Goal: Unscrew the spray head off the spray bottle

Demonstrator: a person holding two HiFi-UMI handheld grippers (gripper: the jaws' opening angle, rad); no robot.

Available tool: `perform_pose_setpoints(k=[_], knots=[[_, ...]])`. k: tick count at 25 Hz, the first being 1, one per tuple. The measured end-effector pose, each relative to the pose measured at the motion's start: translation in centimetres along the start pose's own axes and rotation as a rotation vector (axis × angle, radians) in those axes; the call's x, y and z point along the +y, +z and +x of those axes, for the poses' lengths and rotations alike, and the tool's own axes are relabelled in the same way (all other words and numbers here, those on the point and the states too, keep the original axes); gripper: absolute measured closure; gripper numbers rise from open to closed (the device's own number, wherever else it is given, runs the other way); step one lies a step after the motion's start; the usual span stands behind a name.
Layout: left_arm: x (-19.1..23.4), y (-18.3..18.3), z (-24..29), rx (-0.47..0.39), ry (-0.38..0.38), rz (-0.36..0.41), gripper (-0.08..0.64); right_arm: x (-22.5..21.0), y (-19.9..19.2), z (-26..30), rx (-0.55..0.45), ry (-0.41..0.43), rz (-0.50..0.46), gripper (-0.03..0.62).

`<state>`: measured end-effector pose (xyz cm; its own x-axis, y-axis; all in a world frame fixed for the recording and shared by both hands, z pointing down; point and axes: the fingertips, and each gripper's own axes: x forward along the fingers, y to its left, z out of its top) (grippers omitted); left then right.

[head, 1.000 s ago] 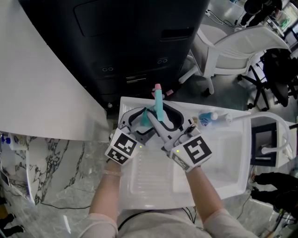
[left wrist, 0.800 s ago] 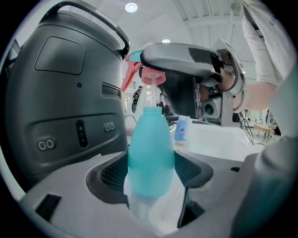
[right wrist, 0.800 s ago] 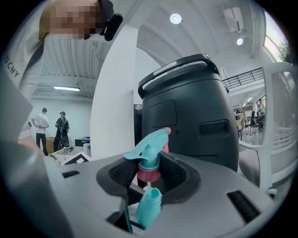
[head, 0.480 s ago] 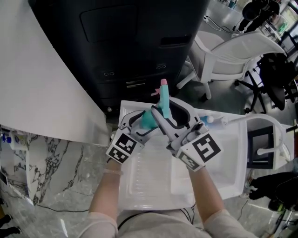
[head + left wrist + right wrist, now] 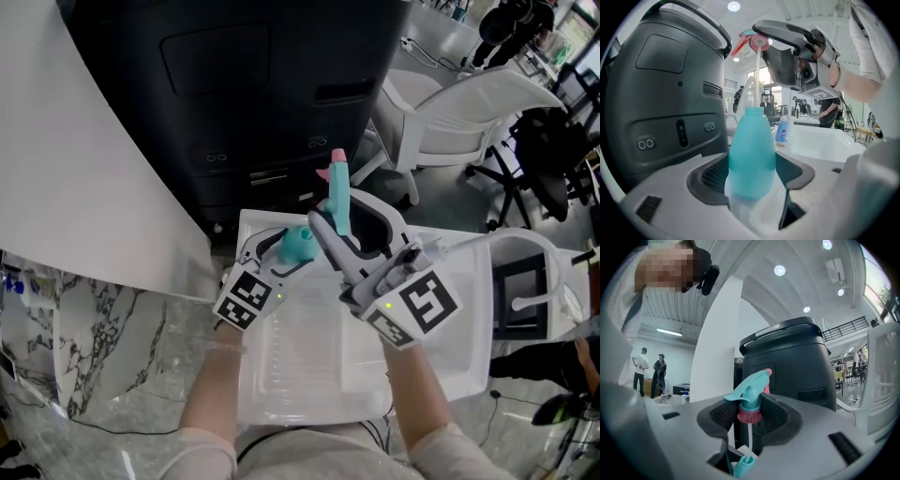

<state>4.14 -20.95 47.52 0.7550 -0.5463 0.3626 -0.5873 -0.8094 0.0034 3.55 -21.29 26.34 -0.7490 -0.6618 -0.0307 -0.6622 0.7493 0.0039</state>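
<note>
The spray head (image 5: 751, 389) is off its thread: its pink collar sits above the open neck of the teal spray bottle (image 5: 751, 154), and only the dip tube (image 5: 757, 77) reaches down into the neck. The right claw (image 5: 752, 416) is clenched on the collar, a grip that suits both turning and a straight upward pull. The left claw (image 5: 752, 187) grasps the bottle body upright, bracing it against that pull and keeping any contents in. Both are held above the white tray (image 5: 281, 375), which would catch drips. Judged remaining step: raise the head until the tube clears. A black machine (image 5: 262, 84) stands on the far side.
</note>
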Motion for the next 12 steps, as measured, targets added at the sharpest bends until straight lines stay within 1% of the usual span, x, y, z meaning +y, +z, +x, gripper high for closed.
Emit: perform_pose_setpoints(k=[12], knots=[[0.1, -0.3, 0.1, 0.007, -0.004, -0.007, 0.245, 0.1, 3.4, -0.9, -0.042, -0.02, -0.047, 0.442]])
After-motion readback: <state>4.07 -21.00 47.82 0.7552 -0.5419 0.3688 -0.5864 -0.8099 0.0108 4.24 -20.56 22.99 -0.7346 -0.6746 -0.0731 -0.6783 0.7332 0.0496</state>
